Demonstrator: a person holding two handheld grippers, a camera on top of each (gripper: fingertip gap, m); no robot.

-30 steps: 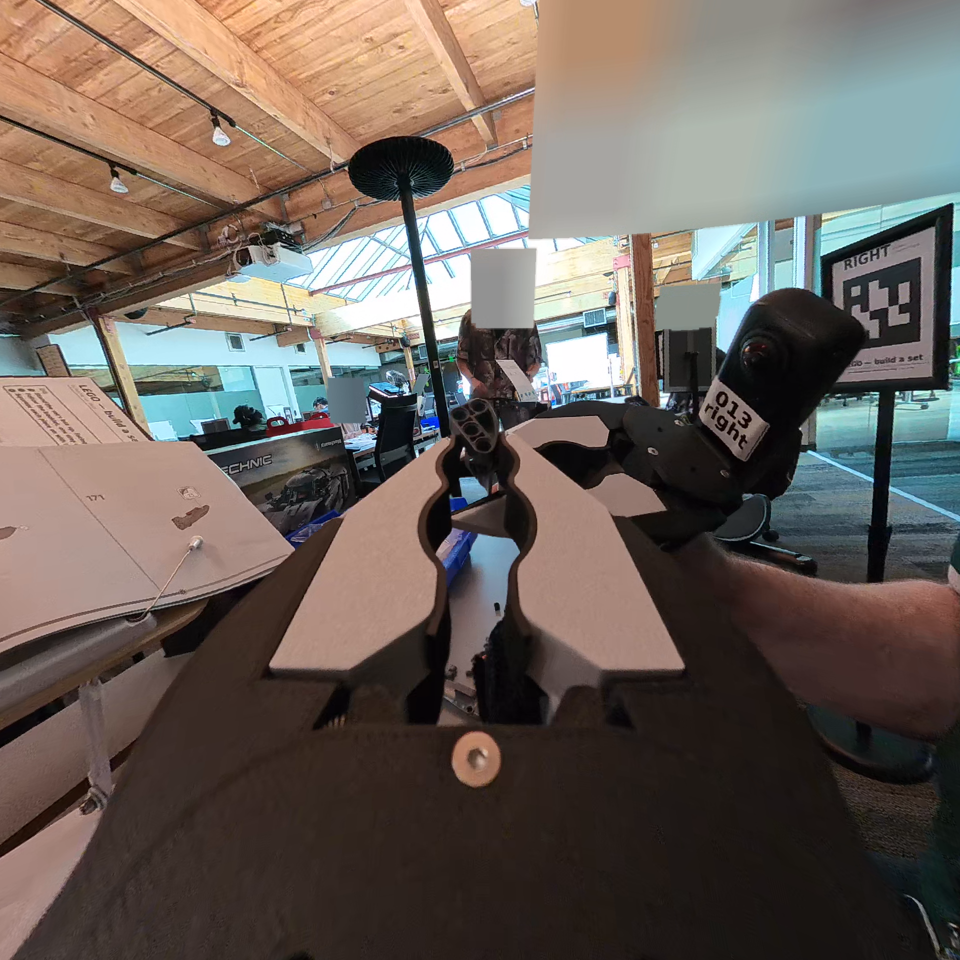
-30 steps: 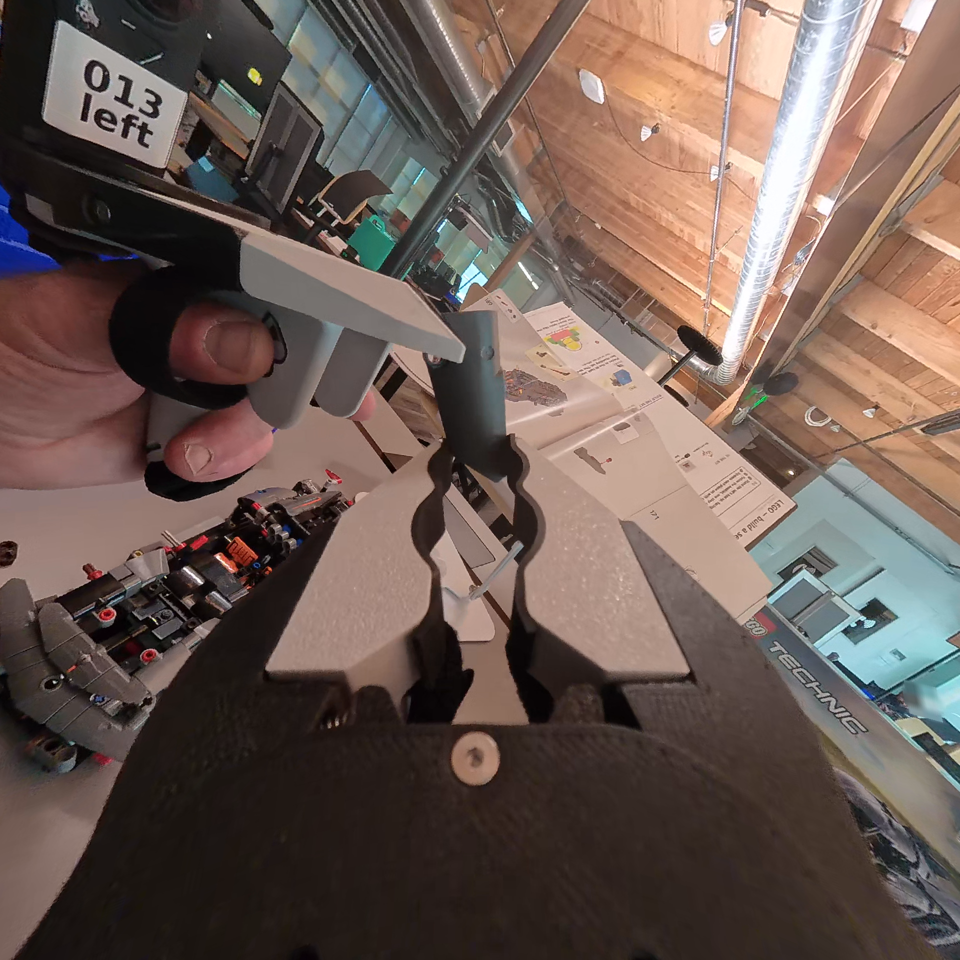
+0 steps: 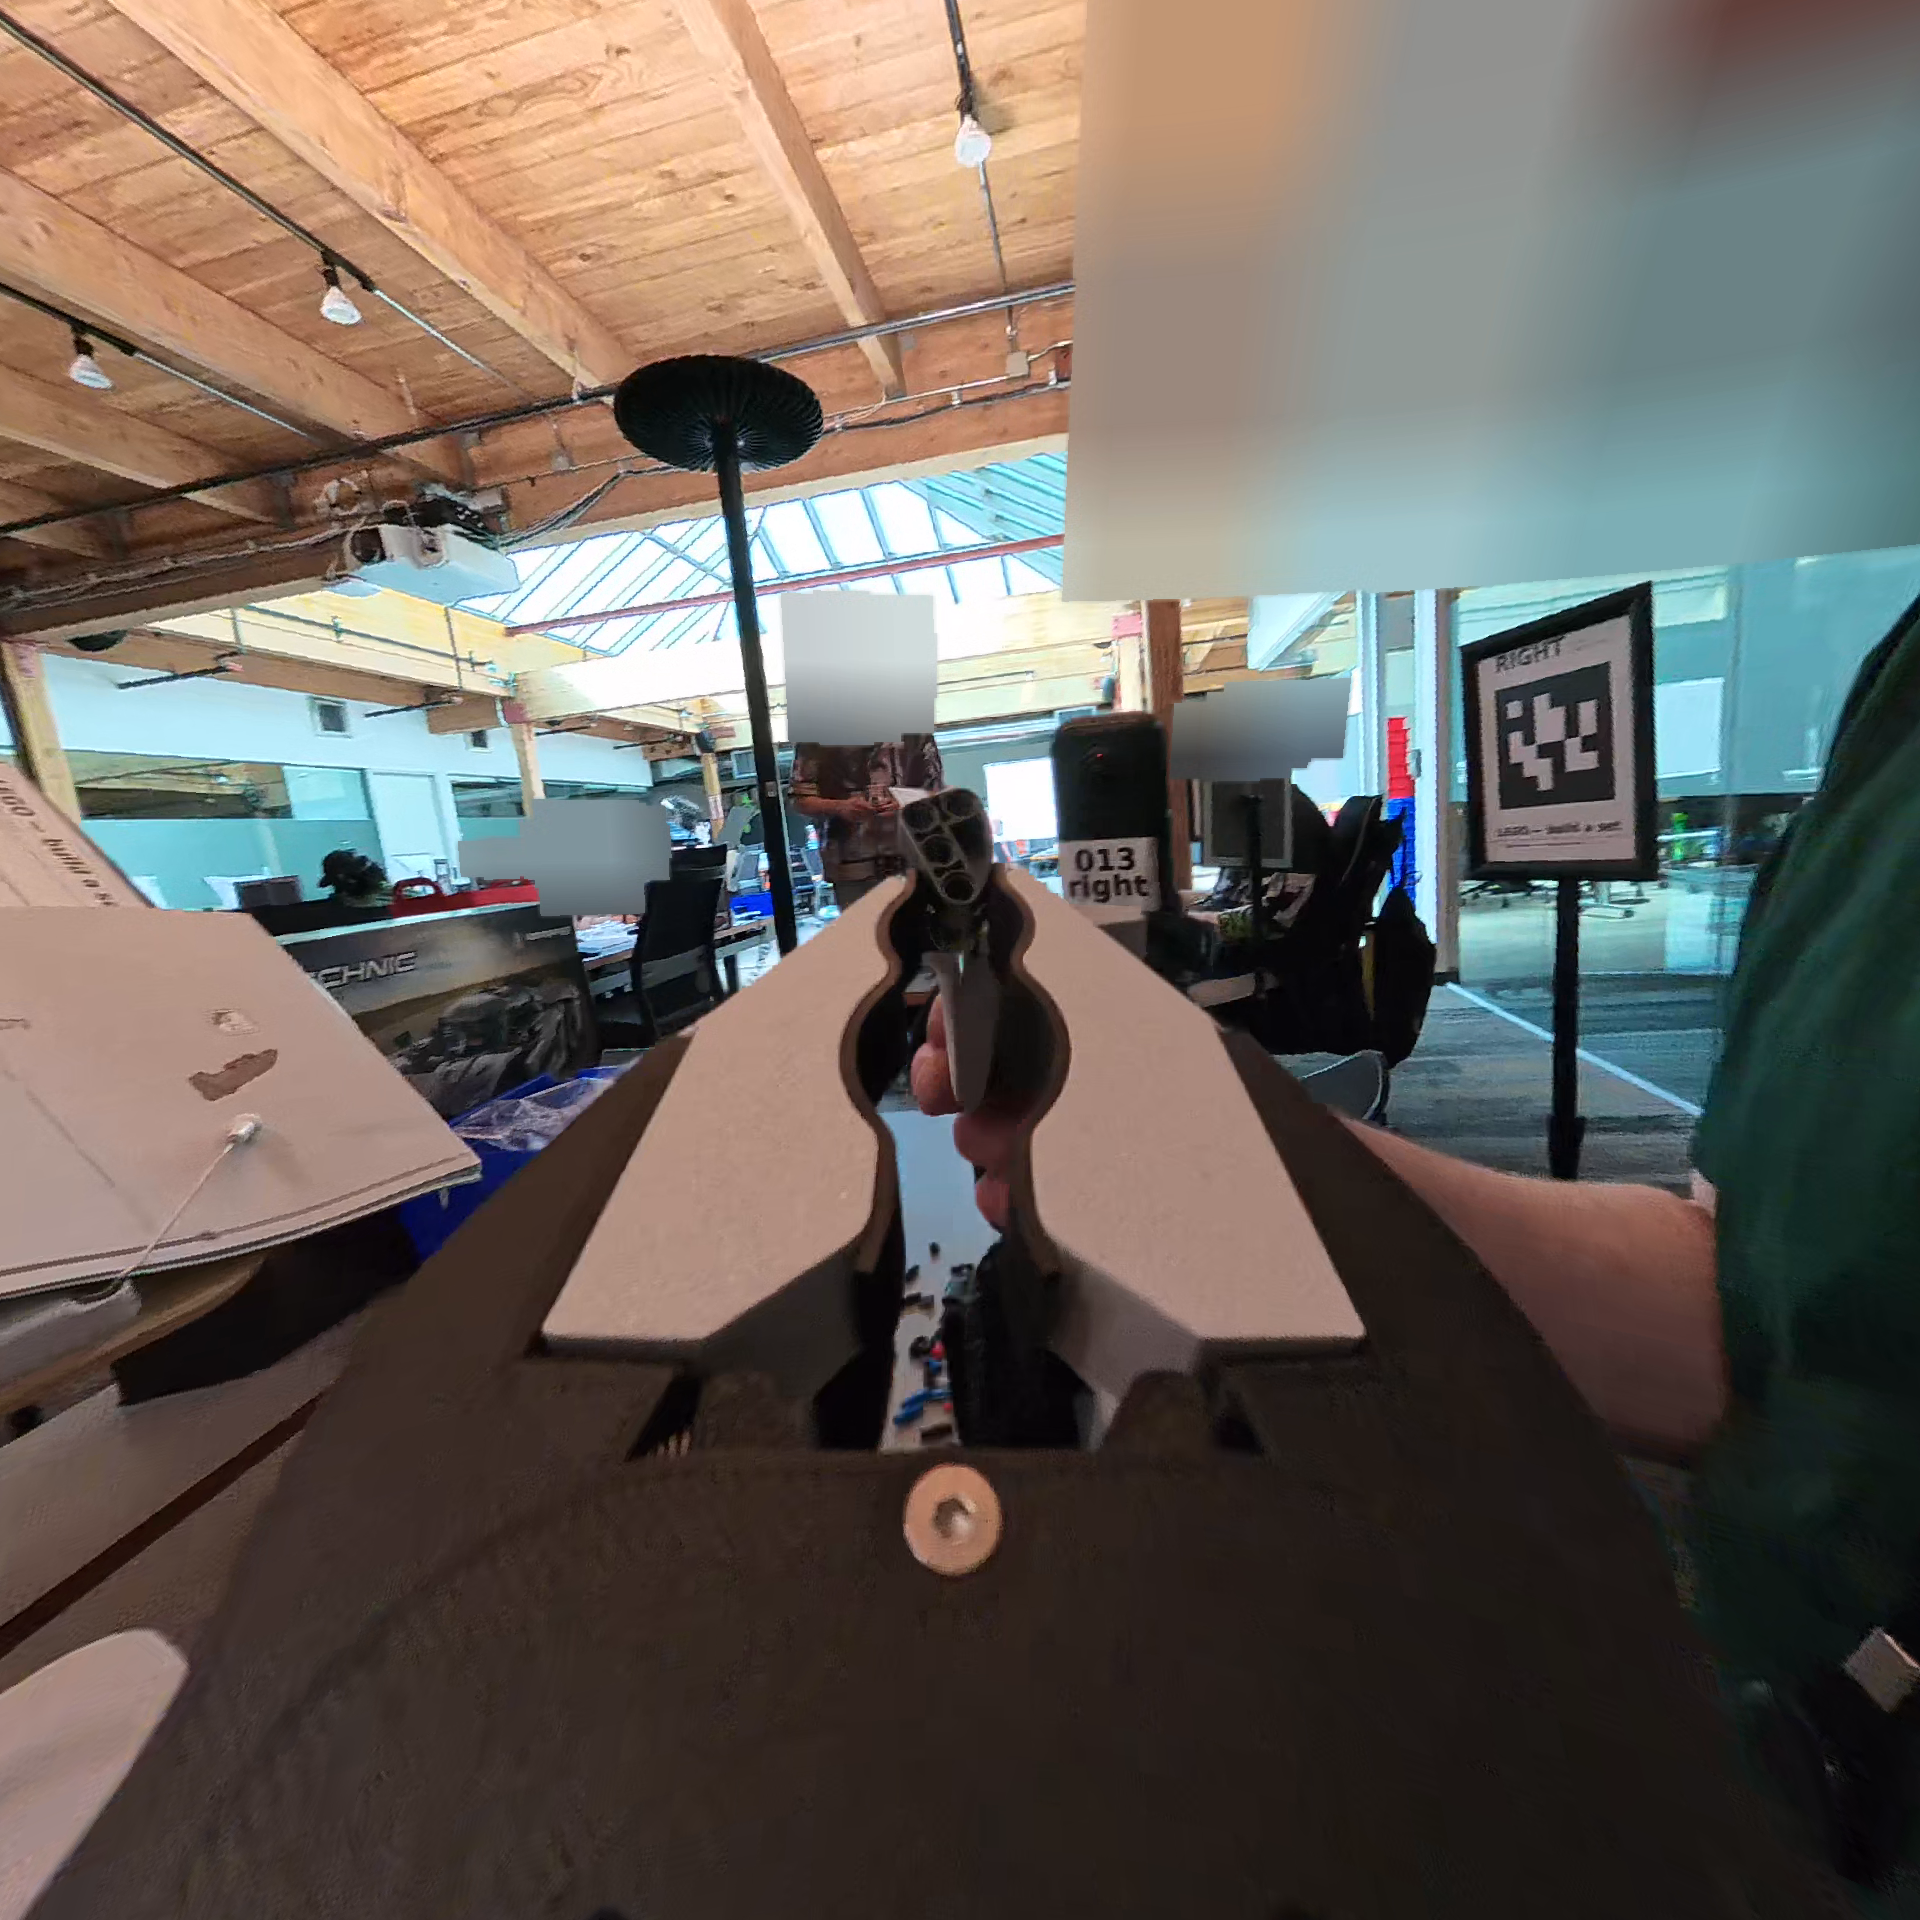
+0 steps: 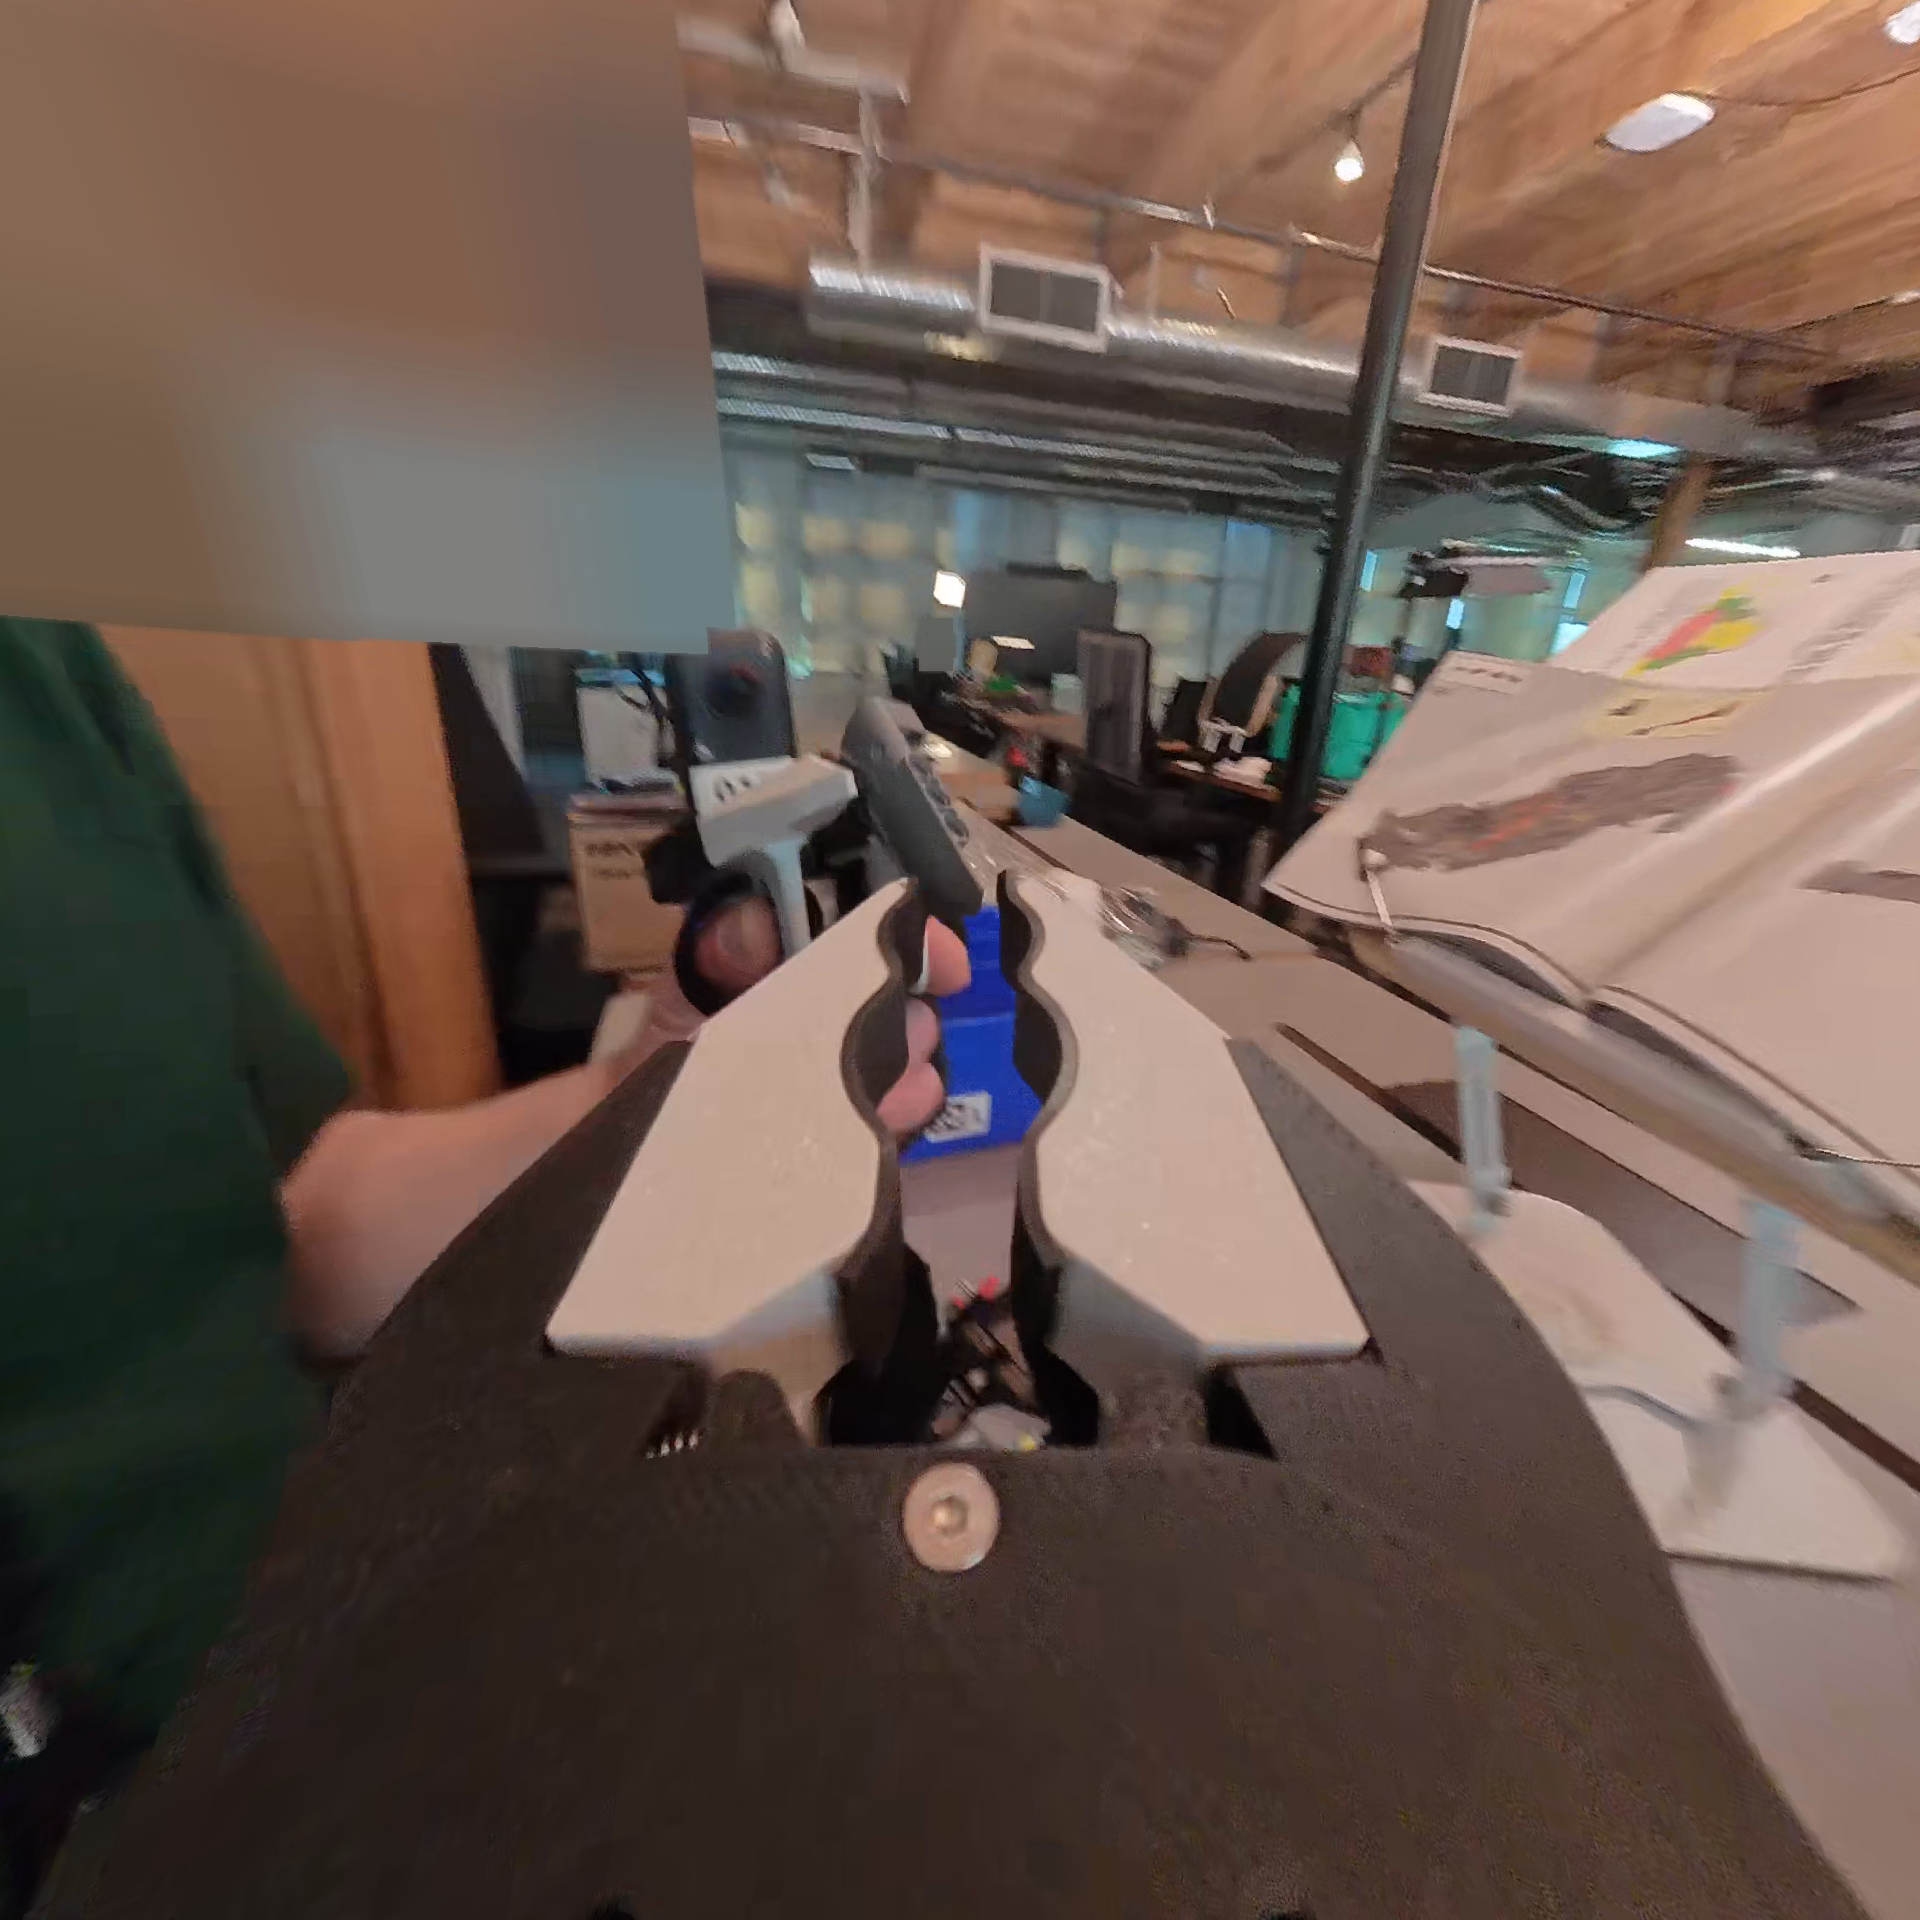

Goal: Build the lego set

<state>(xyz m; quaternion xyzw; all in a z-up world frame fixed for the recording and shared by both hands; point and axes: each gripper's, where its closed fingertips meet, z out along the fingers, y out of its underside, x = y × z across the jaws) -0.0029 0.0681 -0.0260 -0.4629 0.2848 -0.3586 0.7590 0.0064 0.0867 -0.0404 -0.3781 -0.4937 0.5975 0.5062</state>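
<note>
**Both grippers level and facing; beam held aloft between them**

Since a second ago the right gripper (image 4: 958,888) has swung from a steep upward tilt to near level. The half-built model that lay on the table in its view is gone from sight. In the left wrist view, the right gripper's camera housing has shifted from a tilted position at right to upright, straight behind my fingertips.

Findings:

1. Left gripper (image 3: 951,883): my fingers are clenched on a dark grey Technic beam (image 3: 943,842). It is pinched at the very tips and seen end-on, with three holes showing above them. It is raised well clear of the table.
2. Right gripper: the beam's lower end sits between my tips, touching the left one. A sliver of background shows beside the right one. I cannot tell whether I grip it.
3. The right hand (image 3: 982,1138) shows through the left gripper's gap. The left hand (image 4: 914,1081) shows through the right gripper's gap.
4. Small loose parts (image 3: 925,1382) lie on the table, seen low between the left fingers.
5. An open instruction booklet (image 3: 208,1060) rests tilted on a stand to the left, with the set's box (image 3: 457,987) behind it.
6. A blue bin (image 4: 977,1039) sits beyond the right gripper's tips.
7. The right wrist view is motion-blurred.
</note>
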